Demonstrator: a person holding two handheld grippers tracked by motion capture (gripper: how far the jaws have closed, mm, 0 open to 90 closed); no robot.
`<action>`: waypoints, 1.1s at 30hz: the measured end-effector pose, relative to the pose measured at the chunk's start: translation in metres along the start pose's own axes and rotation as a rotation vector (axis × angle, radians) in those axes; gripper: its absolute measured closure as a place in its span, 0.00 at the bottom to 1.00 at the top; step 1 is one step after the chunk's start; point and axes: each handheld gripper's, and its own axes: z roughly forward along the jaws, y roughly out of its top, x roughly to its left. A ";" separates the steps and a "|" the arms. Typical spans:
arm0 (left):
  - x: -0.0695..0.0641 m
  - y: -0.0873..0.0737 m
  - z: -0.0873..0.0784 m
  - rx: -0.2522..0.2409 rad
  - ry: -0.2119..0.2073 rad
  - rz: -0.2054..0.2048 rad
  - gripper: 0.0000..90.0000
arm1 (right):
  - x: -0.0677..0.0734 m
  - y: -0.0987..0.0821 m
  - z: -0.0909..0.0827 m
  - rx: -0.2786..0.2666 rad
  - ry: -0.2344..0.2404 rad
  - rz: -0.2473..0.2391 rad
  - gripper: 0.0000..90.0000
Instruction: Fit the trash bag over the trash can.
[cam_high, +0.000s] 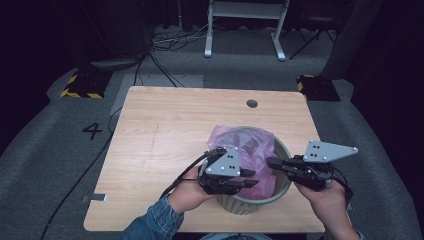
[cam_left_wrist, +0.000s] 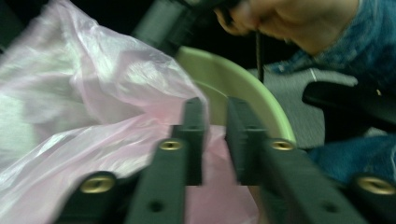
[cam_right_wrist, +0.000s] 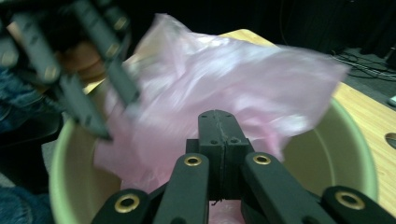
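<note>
Pink bag inside green bin, both grippers' jaws alongside

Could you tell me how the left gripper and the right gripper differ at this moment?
The left gripper has a gap between its jaws, while the right gripper has its jaws pressed flat together. The left gripper hangs over the near rim of the green bin, by the pink bag; the right gripper reaches in from the bin's right side. Both are black, hand-held, carry a grey three-cornered plate and point at the bag.
</note>
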 end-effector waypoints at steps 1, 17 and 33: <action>0.002 0.001 -0.002 -0.009 0.006 -0.010 0.78 | 0.001 -0.001 0.000 0.000 0.009 -0.006 1.00; -0.010 0.002 0.004 0.030 -0.057 0.065 0.99 | -0.017 -0.006 -0.005 -0.030 -0.033 0.127 0.40; 0.004 0.010 -0.019 -0.047 0.011 0.005 0.73 | -0.001 0.002 -0.005 -0.006 0.059 -0.052 0.99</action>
